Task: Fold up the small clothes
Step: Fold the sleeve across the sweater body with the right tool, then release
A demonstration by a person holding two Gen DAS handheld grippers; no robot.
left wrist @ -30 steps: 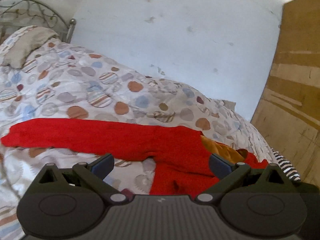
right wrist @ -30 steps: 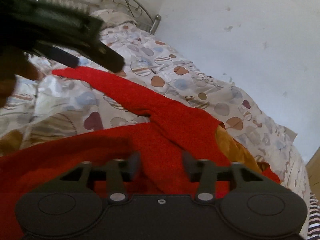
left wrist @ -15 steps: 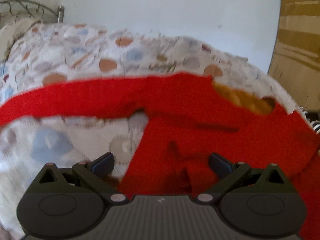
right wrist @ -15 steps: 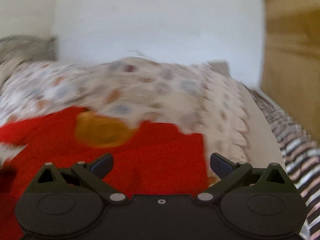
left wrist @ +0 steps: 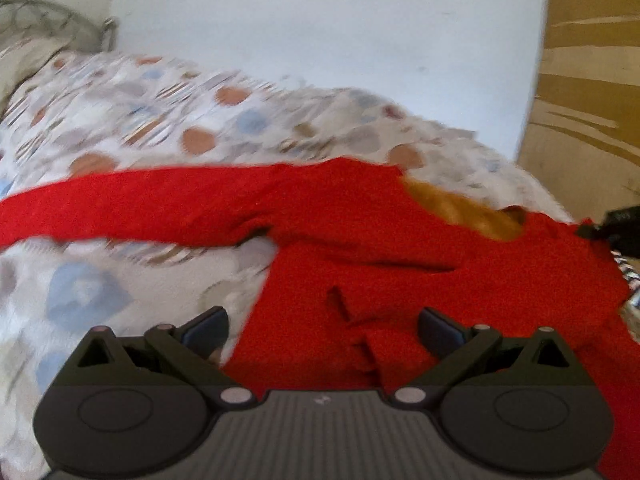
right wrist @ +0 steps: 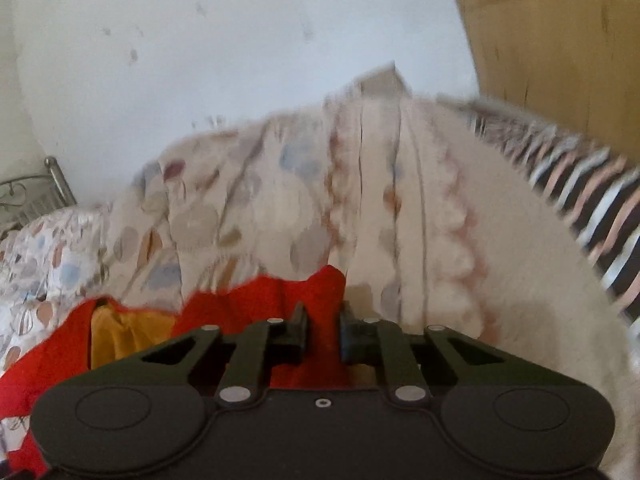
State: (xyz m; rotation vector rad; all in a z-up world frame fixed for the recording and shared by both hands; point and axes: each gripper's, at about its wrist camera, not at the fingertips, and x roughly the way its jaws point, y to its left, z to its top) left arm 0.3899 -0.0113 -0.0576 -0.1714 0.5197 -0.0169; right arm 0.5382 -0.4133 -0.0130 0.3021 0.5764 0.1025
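A red sweater (left wrist: 360, 240) lies spread on the bed, one sleeve stretched out to the left. An orange cloth (left wrist: 460, 208) shows inside its neck opening. My left gripper (left wrist: 322, 320) hovers open low over the sweater's body, with red cloth below and between its fingers but not pinched. At the sweater's right shoulder my right gripper (right wrist: 323, 328) has its jaws closing, and a fold of the red sweater (right wrist: 256, 300) fills the narrow gap between them. The orange cloth (right wrist: 128, 332) lies just left of it. The right gripper's tip (left wrist: 616, 228) shows at the left wrist view's right edge.
A duvet (left wrist: 160, 120) printed with circles covers the bed. A striped cloth (right wrist: 592, 200) lies at the bed's right side. A wooden cupboard (left wrist: 592, 80) stands to the right, a metal bedhead (left wrist: 52, 28) at the far left, and a white wall behind.
The left gripper sank closer to the sweater, then held still. The right gripper swung right to the sweater's shoulder, spread wide, then narrowed onto the red edge.
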